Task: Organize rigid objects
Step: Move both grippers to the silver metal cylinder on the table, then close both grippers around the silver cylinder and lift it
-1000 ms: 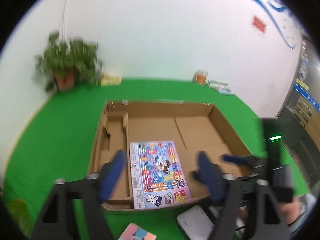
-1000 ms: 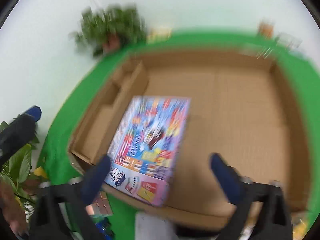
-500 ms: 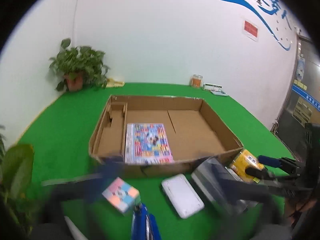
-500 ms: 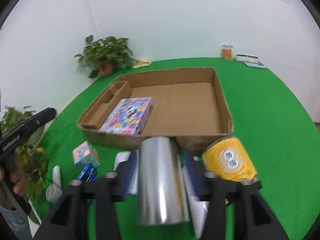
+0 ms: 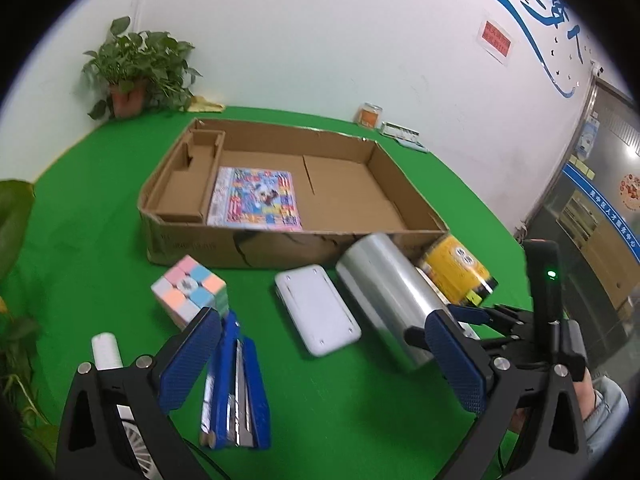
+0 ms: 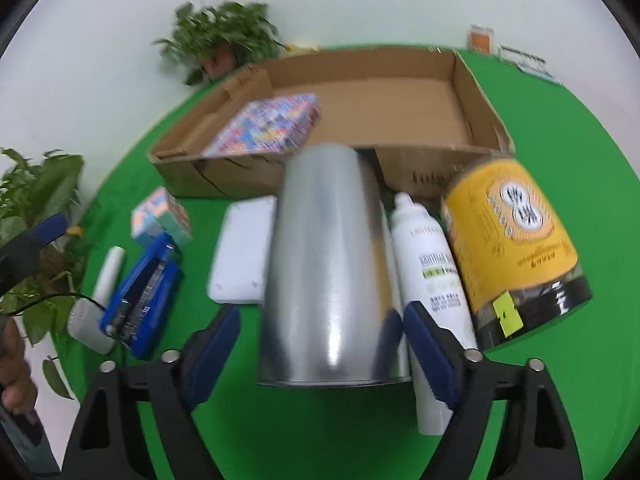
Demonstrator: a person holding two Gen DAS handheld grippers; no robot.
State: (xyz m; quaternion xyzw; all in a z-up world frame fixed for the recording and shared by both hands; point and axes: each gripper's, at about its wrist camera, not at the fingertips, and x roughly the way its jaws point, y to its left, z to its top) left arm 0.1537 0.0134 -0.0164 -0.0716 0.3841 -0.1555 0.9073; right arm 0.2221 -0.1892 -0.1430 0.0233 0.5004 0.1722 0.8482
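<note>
Right gripper (image 6: 320,356) spread wide astride silver metal cylinder (image 6: 332,264), long axis running toward far cardboard box (image 6: 472,92); left gripper (image 5: 320,360) wide, empty.

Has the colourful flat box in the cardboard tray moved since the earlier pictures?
No. The colourful box lies flat against the divider of the cardboard tray, near its front wall, as before.

Ahead of the right gripper (image 6: 316,356), the can (image 6: 332,268) lies between pad (image 6: 242,250) on its left and bottle (image 6: 432,276), jar (image 6: 516,240) on its right, box (image 6: 400,120) beyond.
</note>
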